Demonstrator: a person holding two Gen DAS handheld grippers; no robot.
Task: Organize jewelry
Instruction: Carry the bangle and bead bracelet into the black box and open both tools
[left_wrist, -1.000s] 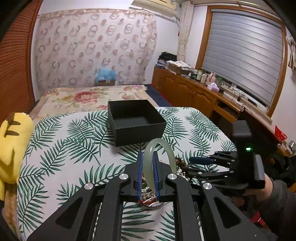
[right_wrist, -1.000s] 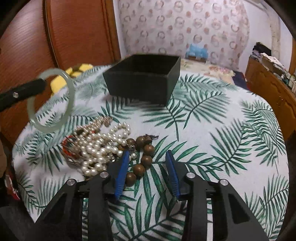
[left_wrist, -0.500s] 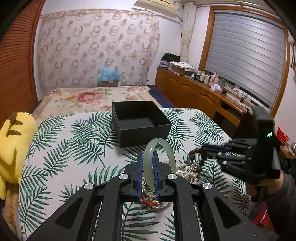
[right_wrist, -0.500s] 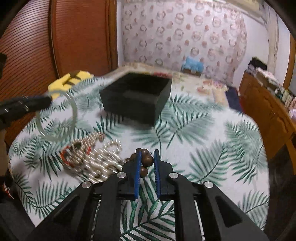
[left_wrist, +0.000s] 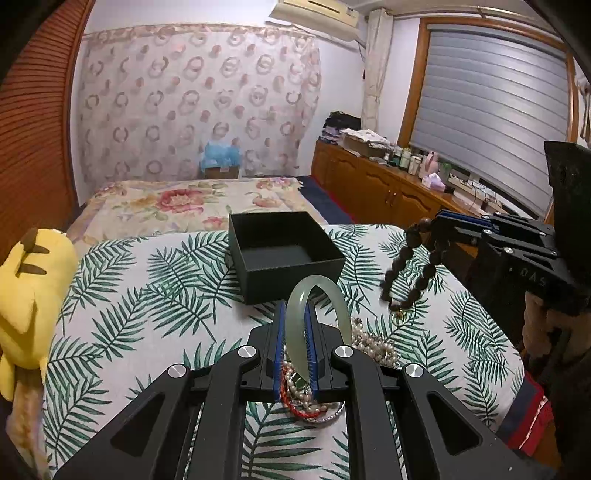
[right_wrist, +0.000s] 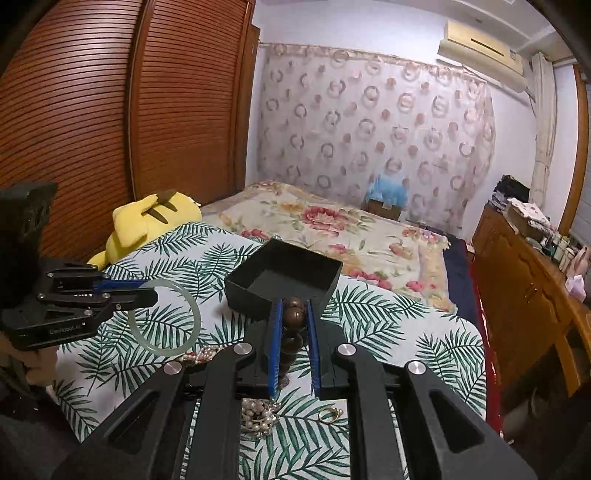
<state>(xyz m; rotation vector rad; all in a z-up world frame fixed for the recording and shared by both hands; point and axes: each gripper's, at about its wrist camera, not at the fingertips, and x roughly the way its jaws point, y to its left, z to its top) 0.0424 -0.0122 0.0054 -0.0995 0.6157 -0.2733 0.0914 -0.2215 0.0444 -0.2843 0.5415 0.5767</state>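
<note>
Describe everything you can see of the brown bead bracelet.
The brown bead bracelet is a loop of round, dark brown beads that look like wood. The right gripper is shut on a few beads at its top; the rest hangs free in the air, above the leaf-print cloth and beside the black box, touching neither.

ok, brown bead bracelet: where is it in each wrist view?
Left wrist: brown bead bracelet at right of centre, dangling from the right gripper above the cloth.
Right wrist: bracelet at bottom centre, between its own blue pads, hanging down.
Shared landmark: black box, open, just beyond.
</note>
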